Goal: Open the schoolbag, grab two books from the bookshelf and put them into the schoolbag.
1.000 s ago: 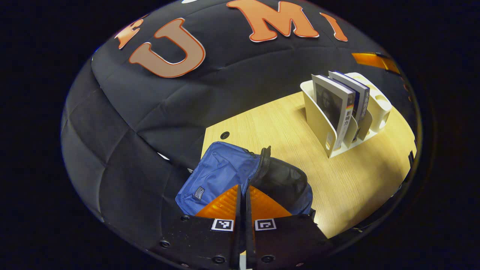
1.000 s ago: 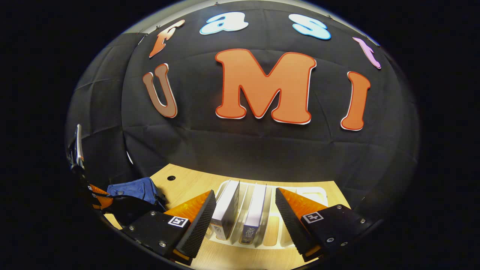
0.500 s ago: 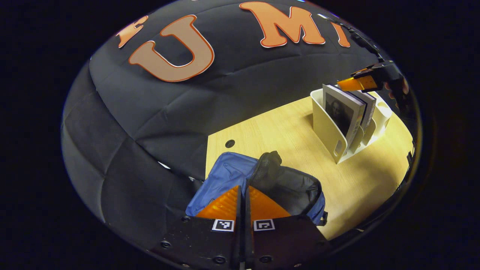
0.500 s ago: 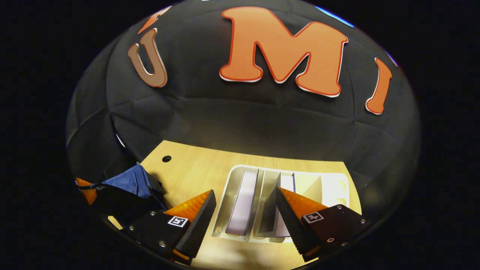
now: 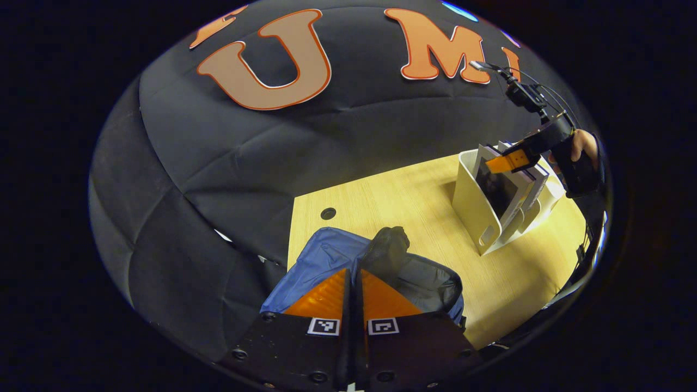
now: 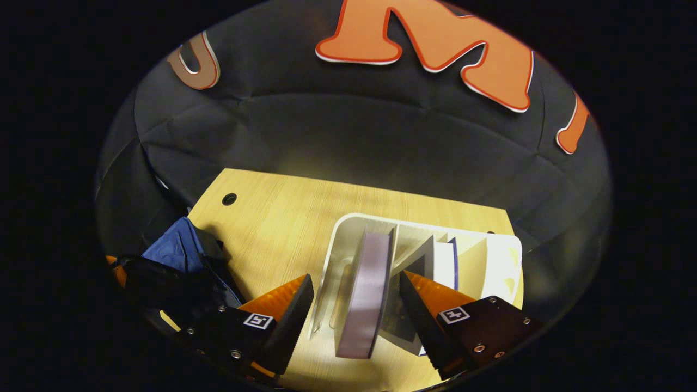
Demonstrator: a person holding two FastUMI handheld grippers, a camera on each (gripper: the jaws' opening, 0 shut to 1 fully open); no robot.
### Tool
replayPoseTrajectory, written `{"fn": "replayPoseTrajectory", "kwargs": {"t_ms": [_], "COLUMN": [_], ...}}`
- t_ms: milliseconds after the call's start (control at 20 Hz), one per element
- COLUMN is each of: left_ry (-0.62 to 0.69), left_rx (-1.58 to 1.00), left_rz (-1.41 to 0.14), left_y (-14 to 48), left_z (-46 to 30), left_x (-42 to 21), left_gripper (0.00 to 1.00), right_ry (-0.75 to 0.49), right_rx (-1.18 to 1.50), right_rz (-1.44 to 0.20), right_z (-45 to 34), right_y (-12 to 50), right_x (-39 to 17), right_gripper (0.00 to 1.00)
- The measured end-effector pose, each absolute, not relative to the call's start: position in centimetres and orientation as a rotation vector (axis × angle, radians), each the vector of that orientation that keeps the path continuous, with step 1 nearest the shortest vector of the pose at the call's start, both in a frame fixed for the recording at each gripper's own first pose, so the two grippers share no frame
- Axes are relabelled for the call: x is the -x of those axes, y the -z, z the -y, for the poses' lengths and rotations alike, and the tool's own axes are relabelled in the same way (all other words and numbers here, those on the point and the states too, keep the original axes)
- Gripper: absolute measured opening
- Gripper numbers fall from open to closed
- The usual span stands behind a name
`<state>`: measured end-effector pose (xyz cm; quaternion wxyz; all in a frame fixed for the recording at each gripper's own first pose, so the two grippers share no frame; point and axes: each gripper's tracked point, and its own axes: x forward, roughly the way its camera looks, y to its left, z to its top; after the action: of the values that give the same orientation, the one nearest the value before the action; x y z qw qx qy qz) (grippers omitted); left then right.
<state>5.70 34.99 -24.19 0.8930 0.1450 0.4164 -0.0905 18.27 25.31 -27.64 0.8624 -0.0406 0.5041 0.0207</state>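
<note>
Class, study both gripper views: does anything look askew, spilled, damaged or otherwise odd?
Nothing stands out. Two books stand in the white bookshelf, the blue schoolbag gapes open on the table, nothing spilled.

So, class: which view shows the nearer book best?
The right gripper view: the book stands between the open right gripper's fingers, in the bookshelf. The left gripper view shows its cover far off, small.
</note>
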Motion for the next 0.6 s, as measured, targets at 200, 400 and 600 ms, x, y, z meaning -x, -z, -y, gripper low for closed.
{"fn": "replayPoseTrajectory", "kwargs": {"t_ms": [200,400,600], "left_ry": [0.202,0.196,0.202], "left_rx": [-0.277,-0.218,-0.204], "left_rz": [-0.849,-0.841,-0.831], "left_y": [23.2,22.5,22.1], "left_z": [-36.0,-36.5,-36.5], "left_x": [-6.5,-6.9,-7.1], "left_gripper": [0.05,0.05,0.05], "right_ry": [-0.048,-0.026,0.012], "right_rx": [0.120,0.148,0.180], "right_rz": [-1.130,-1.185,-1.245], "right_z": [-26.0,-25.6,-24.7], "right_y": [29.4,31.2,32.6], "right_x": [-17.9,-17.6,-17.2], "right_gripper": [0.91,0.82,0.55]}}
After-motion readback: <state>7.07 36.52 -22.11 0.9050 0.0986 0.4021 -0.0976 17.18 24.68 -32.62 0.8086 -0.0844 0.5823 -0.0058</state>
